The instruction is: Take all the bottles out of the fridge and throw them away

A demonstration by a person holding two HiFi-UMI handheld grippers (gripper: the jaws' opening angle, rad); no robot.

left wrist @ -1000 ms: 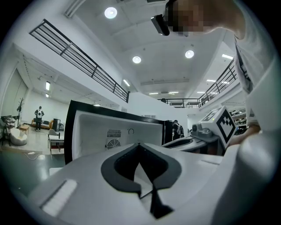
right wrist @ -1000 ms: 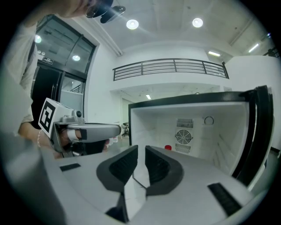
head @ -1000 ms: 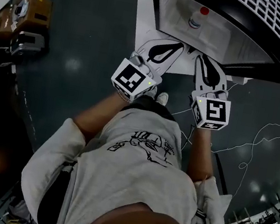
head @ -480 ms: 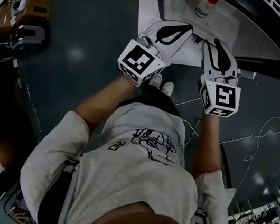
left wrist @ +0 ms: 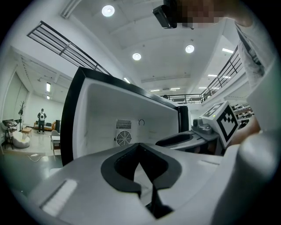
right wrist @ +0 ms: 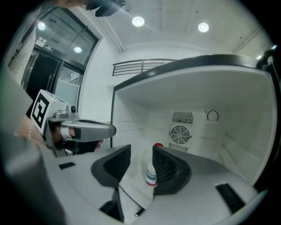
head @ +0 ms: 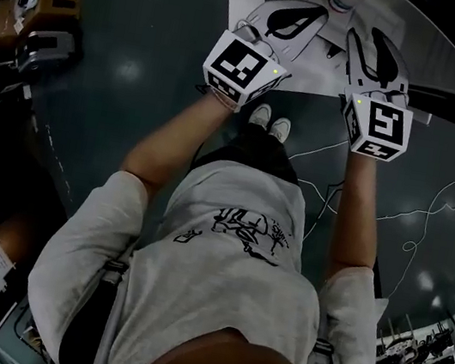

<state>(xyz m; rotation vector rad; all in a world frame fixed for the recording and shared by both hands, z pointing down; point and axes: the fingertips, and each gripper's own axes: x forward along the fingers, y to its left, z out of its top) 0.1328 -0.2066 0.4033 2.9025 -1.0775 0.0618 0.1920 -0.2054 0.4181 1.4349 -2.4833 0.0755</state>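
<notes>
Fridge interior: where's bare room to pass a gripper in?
Bare: the fridge floor left of the bottle, and the stretch in front of the fan grille. Crowded: the doorway, where the shut left gripper and the right gripper sit side by side. The right's jaws have just been opening; the bottle stands ahead of them, untouched.

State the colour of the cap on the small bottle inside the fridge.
The small pale plastic bottle has a red cap, clearest in the right gripper view.
</notes>
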